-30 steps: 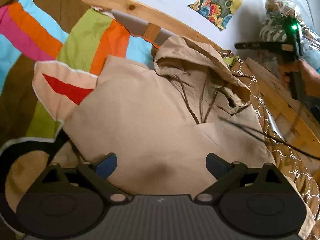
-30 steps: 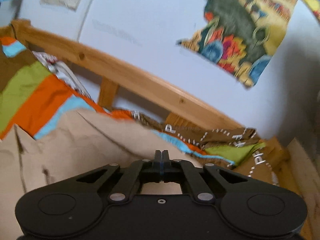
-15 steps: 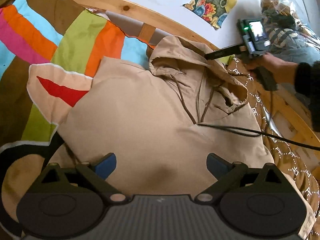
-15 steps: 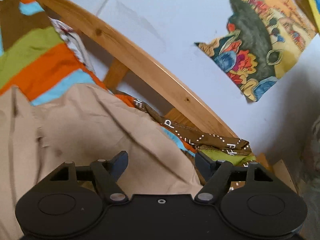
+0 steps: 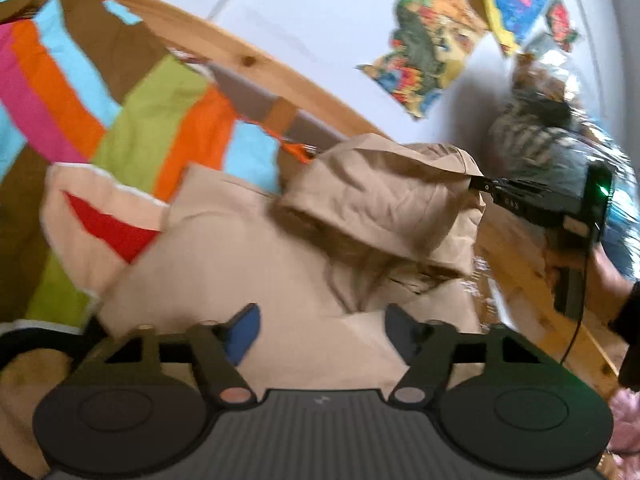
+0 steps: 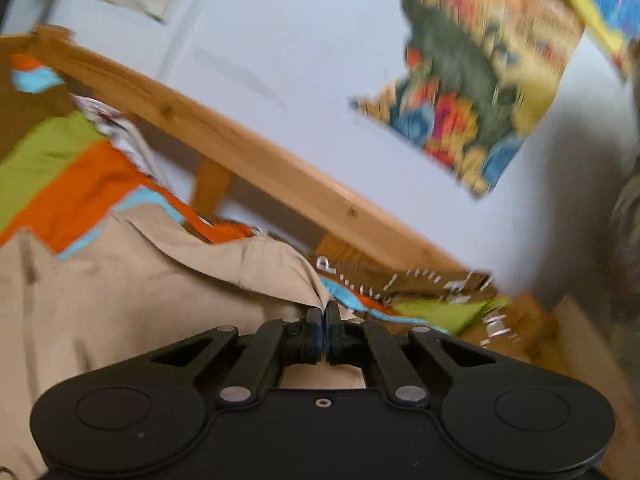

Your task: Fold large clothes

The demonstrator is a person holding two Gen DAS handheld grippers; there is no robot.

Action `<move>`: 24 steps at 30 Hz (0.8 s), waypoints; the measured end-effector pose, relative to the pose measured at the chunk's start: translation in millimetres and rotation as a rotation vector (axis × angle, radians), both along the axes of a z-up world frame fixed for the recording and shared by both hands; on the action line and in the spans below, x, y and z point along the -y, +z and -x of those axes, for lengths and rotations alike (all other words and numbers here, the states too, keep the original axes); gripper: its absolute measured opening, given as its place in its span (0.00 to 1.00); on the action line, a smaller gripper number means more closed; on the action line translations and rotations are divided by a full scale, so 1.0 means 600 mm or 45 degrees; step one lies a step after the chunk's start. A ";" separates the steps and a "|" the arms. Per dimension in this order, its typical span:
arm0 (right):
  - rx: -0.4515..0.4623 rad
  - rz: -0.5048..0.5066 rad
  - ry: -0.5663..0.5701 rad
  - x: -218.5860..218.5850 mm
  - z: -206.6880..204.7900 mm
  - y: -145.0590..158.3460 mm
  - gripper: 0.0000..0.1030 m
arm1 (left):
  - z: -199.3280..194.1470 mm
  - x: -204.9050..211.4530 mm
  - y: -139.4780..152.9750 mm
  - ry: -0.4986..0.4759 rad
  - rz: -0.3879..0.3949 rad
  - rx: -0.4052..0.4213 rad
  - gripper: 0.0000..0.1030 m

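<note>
A tan hoodie (image 5: 256, 256) lies on a bed with a striped multicolour cover (image 5: 160, 120). Its hood (image 5: 384, 200) is lifted and folded toward the body. In the left wrist view my right gripper (image 5: 476, 184) is shut on the hood's edge at the right. The right wrist view shows that gripper (image 6: 322, 316) pinching tan hood fabric (image 6: 256, 268). My left gripper (image 5: 320, 324) is open, its blue pads just above the hoodie's lower body, holding nothing.
A wooden bed rail (image 5: 248, 56) runs behind the bed against a pale wall with colourful pictures (image 5: 432, 52). A brown patterned cloth (image 6: 400, 280) lies by the far rail. A wooden frame edge (image 5: 532, 280) and a black cable (image 5: 576, 332) are at the right.
My right gripper has closed on the hood's edge and lifted it over toward the body. My left gripper has narrowed a little but stays open; the view is blurred by motion.
</note>
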State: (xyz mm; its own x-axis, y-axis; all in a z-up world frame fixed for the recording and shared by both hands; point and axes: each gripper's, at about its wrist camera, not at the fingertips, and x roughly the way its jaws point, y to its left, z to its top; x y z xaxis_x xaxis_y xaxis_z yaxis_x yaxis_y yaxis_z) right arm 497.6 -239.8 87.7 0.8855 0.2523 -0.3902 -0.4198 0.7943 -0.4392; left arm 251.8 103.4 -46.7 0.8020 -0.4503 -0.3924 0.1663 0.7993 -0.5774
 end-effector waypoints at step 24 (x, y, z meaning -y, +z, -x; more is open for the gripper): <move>-0.089 -0.076 0.154 0.108 0.452 -0.155 0.04 | -0.114 0.022 -0.013 0.078 -0.160 -0.282 0.19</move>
State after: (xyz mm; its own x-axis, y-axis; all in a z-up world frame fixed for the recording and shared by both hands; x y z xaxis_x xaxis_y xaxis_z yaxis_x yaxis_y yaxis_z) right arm 226.2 -304.8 -5.3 0.8182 0.3803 -0.4312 -0.5422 0.7597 -0.3589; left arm 319.9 90.2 -54.6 0.7146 -0.3399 -0.6114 -0.0042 0.8719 -0.4897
